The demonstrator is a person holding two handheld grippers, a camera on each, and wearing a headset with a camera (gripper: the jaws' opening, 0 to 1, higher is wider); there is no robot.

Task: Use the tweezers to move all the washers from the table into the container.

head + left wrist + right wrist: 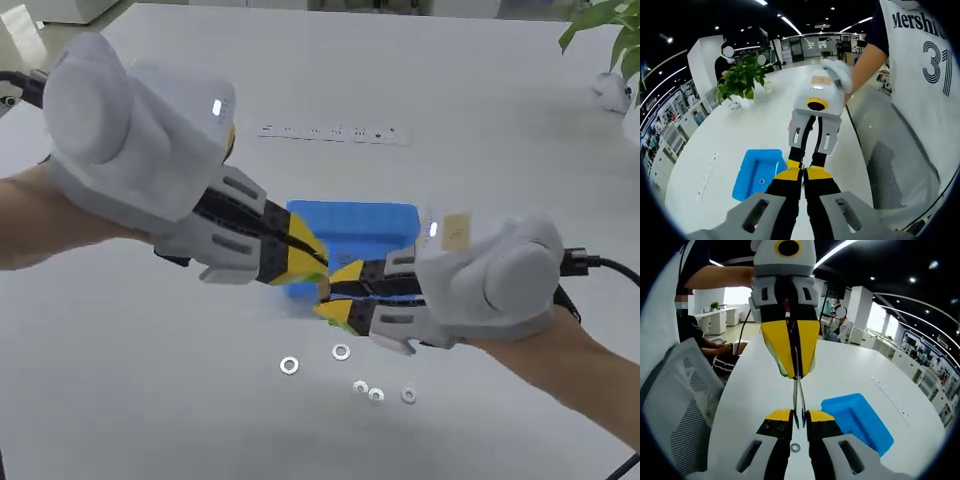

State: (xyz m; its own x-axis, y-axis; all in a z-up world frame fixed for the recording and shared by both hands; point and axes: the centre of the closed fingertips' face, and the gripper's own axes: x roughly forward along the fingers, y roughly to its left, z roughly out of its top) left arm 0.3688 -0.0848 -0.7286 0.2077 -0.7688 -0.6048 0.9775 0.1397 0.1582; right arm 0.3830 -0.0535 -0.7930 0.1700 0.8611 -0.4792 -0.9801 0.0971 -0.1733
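Starting on your left: the left gripper (315,262) comes in from the upper left of the head view, angled down toward the middle of the table (150,400). The right gripper view shows its yellow jaws clenched on the tweezers (796,390), which poke out of them toward that camera. So the tweezers are up off the table, hanging between your two grippers.

Just below where the grippers meet, five washers (341,351) lie loose on the table. Two sit apart on the left, and three are bunched close together further right. In the right gripper view one washer (795,446) shows on the table between that gripper's own jaws.

The blue container (350,225) sits just behind the gripper tips, open side up. In the left gripper view there's a small pale dot on the container (757,170) floor, too small to call.

Your right gripper (335,295) comes in from the right, pointing left, nose to nose with the left one. Its jaws stand close on either side of the tweezers' free end. Honestly, you can't tell from these shots whether they're pinching it or just sitting beside it.

Further back there's a white strip (335,133) lying flat beyond the container, and a plant (610,35) in the far right corner.
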